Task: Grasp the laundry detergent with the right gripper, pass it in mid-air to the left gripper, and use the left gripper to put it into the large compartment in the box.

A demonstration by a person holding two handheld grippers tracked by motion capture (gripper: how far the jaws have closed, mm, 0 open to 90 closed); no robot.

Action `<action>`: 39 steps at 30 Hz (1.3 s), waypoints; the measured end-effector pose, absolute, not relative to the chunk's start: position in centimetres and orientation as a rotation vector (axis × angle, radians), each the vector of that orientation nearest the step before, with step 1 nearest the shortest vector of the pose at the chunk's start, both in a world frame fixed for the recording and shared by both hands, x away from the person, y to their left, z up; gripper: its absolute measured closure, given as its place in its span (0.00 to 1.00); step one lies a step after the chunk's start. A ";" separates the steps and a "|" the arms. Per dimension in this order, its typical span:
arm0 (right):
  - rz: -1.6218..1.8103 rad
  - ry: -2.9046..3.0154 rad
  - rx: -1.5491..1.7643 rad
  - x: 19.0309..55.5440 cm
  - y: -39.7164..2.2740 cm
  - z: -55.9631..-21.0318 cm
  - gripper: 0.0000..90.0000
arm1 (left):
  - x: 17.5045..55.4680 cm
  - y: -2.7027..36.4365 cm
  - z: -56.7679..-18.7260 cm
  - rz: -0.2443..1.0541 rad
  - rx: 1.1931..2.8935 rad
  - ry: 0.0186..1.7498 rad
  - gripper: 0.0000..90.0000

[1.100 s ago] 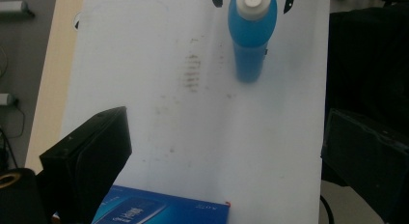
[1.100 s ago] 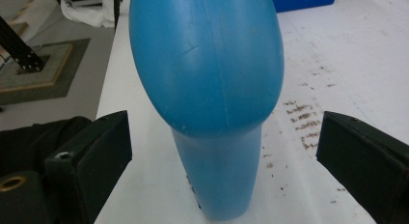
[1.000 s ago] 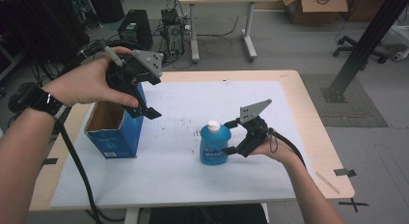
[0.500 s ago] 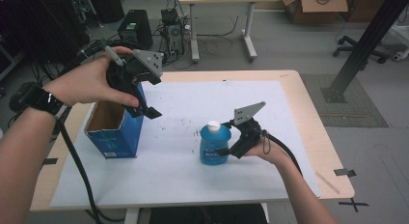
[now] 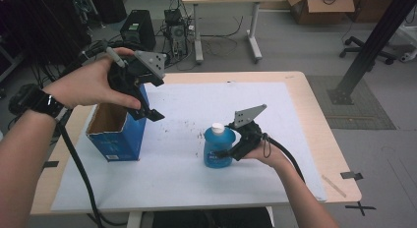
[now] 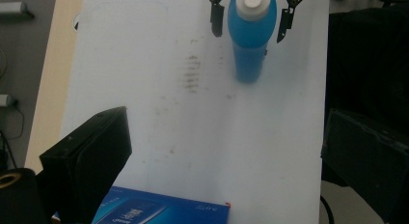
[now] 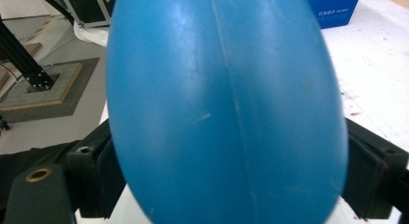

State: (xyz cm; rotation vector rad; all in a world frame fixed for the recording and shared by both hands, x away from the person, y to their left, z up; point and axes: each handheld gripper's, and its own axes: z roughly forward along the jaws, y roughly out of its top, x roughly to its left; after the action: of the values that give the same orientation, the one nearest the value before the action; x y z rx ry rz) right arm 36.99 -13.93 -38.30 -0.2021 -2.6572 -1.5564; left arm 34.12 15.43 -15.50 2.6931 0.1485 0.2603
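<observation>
The desk (image 5: 314, 115) is carrying a white sheet (image 5: 196, 105) that is covering most of its top, and everything in play is standing on that sheet. Toward the left edge an open-topped blue box (image 5: 115, 134) is sitting upright, and the left gripper (image 5: 145, 110) is hovering just above its near right corner, jaws spread and holding nothing. Closer to the middle of the front edge, the blue bottle (image 5: 217, 148) with its white cap (image 5: 217, 126) is standing upright, long axis vertical, well apart from the box. The right gripper (image 5: 227, 153) is coming at it level from the right side, and its jaws have just been closing with the bottle's body between them; in the right gripper view the blue body (image 7: 226, 108) is bulging out past both black jaws, which seem to be meeting its sides, though I can't tell how firmly. The right hand is clearly the nearer one, so the lift looks to be its job, with the box lying off to the bottle's left.
</observation>
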 end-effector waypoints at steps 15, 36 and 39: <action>-1.569 -2.644 -0.199 37.1 -14.0 -38.5 0.21 | 34.1 15.5 -15.5 0.259 2.692 0.147 0.05; -1.594 -2.634 -0.204 37.1 -14.4 -38.5 0.28 | 34.0 15.4 -15.3 0.265 2.698 0.142 0.05; -1.596 -2.636 -0.200 37.1 -14.4 -38.5 0.29 | 34.0 15.4 -15.2 0.266 2.701 0.142 0.05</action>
State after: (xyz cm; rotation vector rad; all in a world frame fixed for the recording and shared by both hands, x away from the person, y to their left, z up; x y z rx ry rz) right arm 37.05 -14.42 -38.53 -0.2003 -2.6356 -1.5964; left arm 33.98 15.35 -15.23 2.7005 0.1415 0.2655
